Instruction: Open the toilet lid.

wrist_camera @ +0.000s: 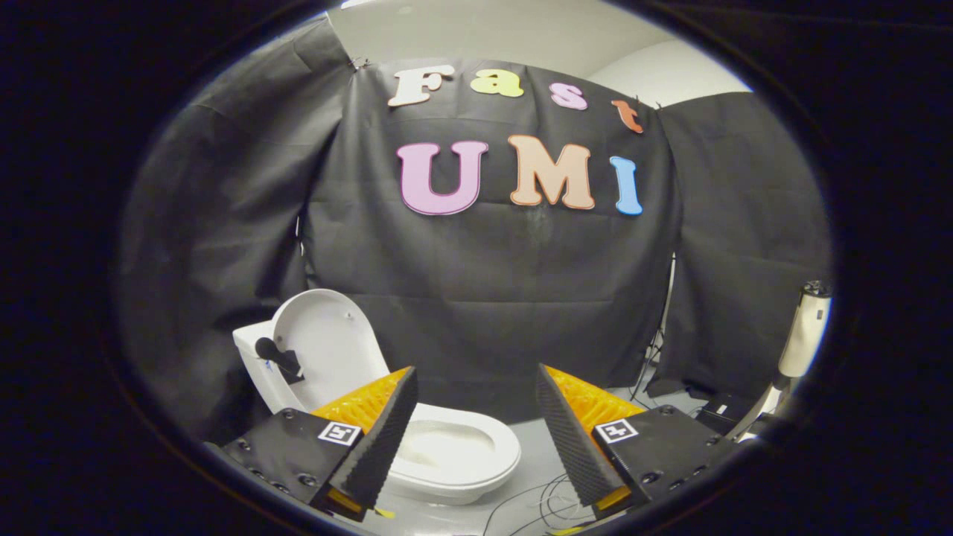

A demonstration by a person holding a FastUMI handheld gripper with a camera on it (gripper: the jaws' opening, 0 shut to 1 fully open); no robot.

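Lid (327, 342) stands upright beyond your left finger, job looks done; your gripper (476, 424) gapes wide, holding nothing

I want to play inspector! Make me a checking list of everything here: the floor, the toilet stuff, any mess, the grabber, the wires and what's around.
Surface: grey floor, bare around the toilet.
Job's things: white toilet just beyond the left finger; its lid stands up against the tank, so the bowl is open.
Clutter: small black box on the floor beyond the right finger.
Grippers: gripper open, fingers wide apart, holding nothing.
Cables: thin wires looped on the floor between the fingers.
Surroundings: black cloth wall behind; a white stand beyond the right finger.
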